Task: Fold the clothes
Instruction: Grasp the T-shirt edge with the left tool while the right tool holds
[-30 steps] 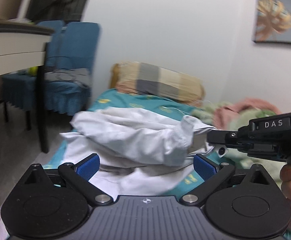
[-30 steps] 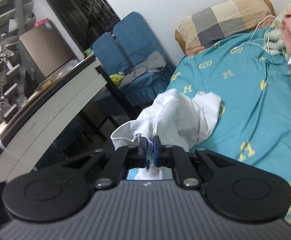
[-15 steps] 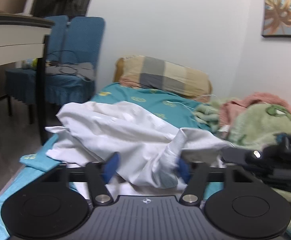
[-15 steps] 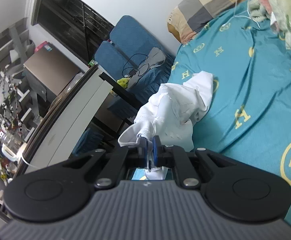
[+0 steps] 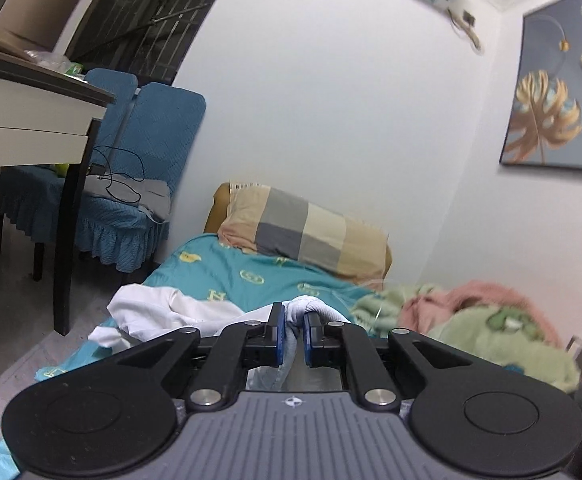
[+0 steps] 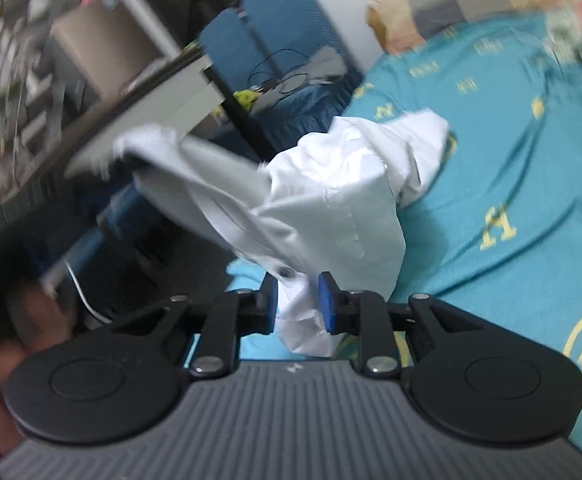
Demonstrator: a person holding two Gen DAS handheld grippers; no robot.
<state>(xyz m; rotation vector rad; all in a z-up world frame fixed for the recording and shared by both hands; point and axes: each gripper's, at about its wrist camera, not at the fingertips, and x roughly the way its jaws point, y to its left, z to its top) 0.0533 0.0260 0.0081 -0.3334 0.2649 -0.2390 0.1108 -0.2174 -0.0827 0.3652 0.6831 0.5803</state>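
Closed in on a fold of the white shirt [image 5: 179,312] since a second ago: left tool [image 5: 291,334], jaws then wide apart, now pinching a bunched cuff or hem between its blue pads. Just been opening on the other side: right tool [image 6: 298,304], earlier clamped on cloth, now with jaws parted, shirt still lying between the pads but apparently no longer squeezed.

Lies crumpled near the foot-end left edge of the bed [image 6: 511,184], part of it lifted and strung out toward the desk side in the blurred right view. Runs roughly from the left tool's pinch across to the right tool, long axis along that span, bulk sagging onto the teal sheet between the 2.

Probably a regrasp under way: left tool holding 1 end, right tool nearest the loose front placket with its snap button, free to take a fresh hold there before spreading flat.
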